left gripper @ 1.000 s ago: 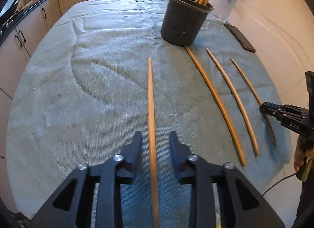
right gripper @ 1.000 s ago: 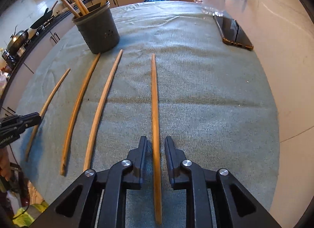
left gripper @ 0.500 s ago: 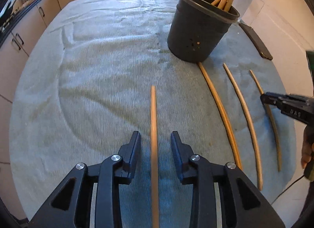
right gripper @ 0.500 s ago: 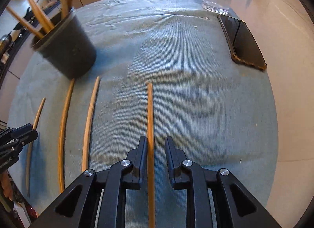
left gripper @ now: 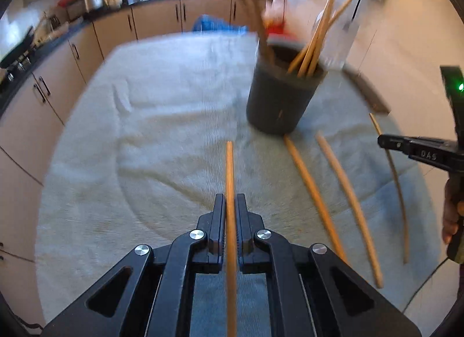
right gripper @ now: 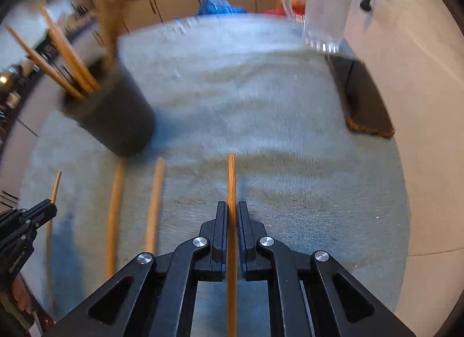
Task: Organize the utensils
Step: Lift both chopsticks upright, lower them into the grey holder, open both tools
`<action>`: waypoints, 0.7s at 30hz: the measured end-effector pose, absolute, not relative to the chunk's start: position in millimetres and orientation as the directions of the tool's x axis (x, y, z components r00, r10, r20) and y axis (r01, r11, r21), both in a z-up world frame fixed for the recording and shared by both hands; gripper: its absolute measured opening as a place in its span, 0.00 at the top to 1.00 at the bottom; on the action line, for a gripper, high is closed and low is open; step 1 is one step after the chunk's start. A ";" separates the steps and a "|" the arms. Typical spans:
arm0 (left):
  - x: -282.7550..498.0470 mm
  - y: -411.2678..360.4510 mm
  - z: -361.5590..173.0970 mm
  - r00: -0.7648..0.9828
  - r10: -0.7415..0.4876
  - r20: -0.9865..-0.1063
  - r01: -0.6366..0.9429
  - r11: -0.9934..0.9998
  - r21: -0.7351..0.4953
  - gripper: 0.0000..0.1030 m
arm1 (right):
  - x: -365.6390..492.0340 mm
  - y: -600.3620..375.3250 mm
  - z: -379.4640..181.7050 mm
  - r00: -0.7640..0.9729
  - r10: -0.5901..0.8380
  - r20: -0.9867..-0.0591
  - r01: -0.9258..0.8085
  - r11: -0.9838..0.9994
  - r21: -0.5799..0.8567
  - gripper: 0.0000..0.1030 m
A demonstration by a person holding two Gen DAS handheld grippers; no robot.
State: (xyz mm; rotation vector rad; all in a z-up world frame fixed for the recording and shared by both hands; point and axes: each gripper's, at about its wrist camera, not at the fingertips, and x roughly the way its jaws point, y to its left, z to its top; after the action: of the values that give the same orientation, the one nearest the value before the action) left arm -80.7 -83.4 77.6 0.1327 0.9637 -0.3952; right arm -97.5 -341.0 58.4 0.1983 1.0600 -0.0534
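Left wrist view shows both grippers clamped on slim wooden chopsticks; next, probably lift them into the dark round holder at upper right.

The left gripper is black all over. It has two flat fingers with fine ridges on the inner sides. Behind them are thick black arms with triangle holes and four round silver screws. The right gripper looks just the same, black with silver screws. From the side, far right in the left view, its body has pale letters, and a green light glows above it. A hand shows at that edge, with a thin cable trailing below it.
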 end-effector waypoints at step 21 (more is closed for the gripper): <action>-221.4 -32.7 171.7 0.769 -0.385 -0.511 0.425 0.904 -0.041 0.94 | -257.6 -295.0 177.5 0.808 0.031 -0.588 0.029 0.995 0.093 0.93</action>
State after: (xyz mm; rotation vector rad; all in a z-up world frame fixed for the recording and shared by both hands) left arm -221.4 -32.7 171.7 0.0788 0.5372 -0.4399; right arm -257.6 -295.0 177.5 0.0993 0.6302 0.0012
